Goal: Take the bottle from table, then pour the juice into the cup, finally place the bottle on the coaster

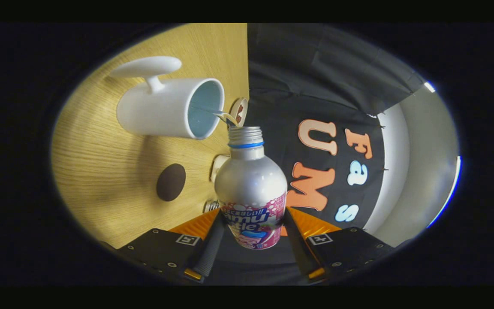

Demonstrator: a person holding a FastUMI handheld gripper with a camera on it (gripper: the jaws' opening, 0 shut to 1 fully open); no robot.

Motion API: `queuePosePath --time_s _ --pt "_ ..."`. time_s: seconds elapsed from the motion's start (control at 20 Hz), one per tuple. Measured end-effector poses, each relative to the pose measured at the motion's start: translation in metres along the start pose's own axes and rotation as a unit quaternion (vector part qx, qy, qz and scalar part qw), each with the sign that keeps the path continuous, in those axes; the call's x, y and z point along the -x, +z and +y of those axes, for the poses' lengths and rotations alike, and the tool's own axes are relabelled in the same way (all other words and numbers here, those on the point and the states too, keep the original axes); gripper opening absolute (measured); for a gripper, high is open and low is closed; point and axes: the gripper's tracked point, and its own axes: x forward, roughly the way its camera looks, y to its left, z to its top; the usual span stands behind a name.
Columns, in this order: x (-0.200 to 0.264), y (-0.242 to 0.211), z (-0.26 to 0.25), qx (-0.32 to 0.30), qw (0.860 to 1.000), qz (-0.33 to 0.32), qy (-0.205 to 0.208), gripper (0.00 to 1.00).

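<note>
A: Claw — status?
B: Closed down on the bottle. Both fingers press its lower labelled body, one on each side, so the gap is only as wide as the bottle.
A: Bottle details?
B: Silver metal, blue ring under a threaded neck, cap off, mouth open. The whole view is rolled sideways — the wooden table stands like a wall on one side, so the bottle is tipped over toward the cup.
A: Where's the cup?
B: White mug with a handle, on the table just beyond the bottle's mouth, opening facing the neck. Pale blue inside.
A: Pouring?
B: A thin stream runs between the bottle's mouth and the cup's inside.
A: Coaster?
B: Dark brown round disc on the table, beside the bottle's body, apart from the cup.
A: Anything else?
B: Small round things near the table's edge beside the bottle, too small to tell what.
</note>
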Motion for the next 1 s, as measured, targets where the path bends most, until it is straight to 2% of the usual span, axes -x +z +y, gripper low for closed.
queuePosePath --time_s 1.0 --pt "-0.0008 0.0030 -0.0107 0.043 0.999 -0.006 -0.024 0.76"
